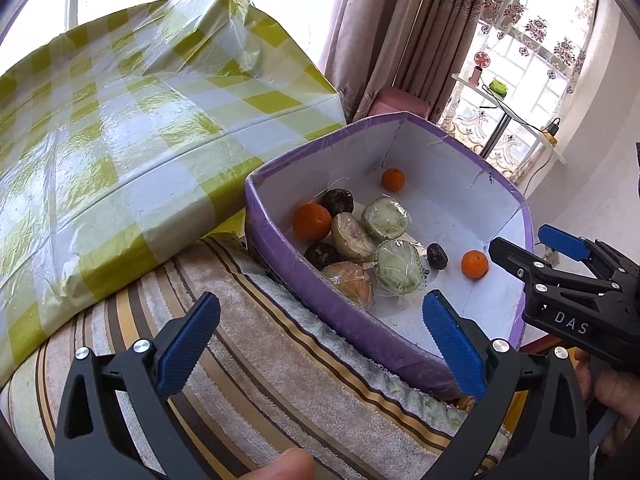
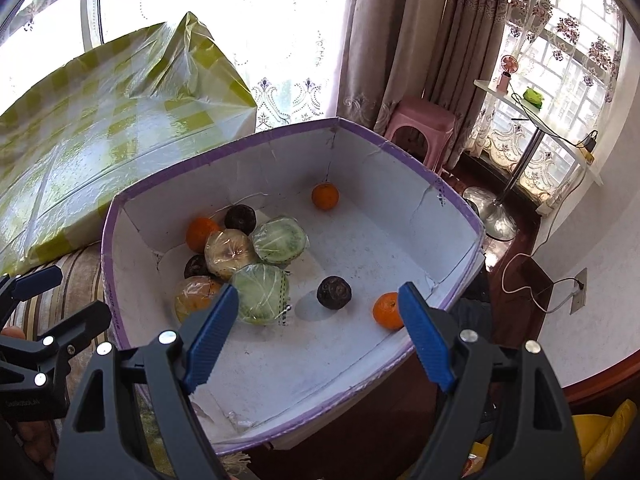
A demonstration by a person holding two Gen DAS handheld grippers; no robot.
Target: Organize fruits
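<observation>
A purple-edged white box (image 1: 340, 304) (image 2: 452, 196) holds the fruit: three oranges (image 1: 474, 264) (image 2: 386, 310), three dark round fruits (image 2: 334, 292) (image 1: 437, 255), and several plastic-wrapped green and yellowish fruits (image 1: 399, 266) (image 2: 260, 293) clustered at the left. My left gripper (image 1: 322, 334) is open and empty over the striped towel, just before the box's near wall. My right gripper (image 2: 316, 330) is open and empty above the box's near floor; it also shows in the left wrist view (image 1: 532, 246) at the box's right edge.
A large block wrapped in yellow-checked plastic (image 1: 132, 132) (image 2: 100, 128) lies left of the box. A striped towel (image 1: 256, 360) covers the surface under the left gripper. A pink stool (image 2: 422, 122), a small white table (image 2: 536, 120) and curtains stand behind.
</observation>
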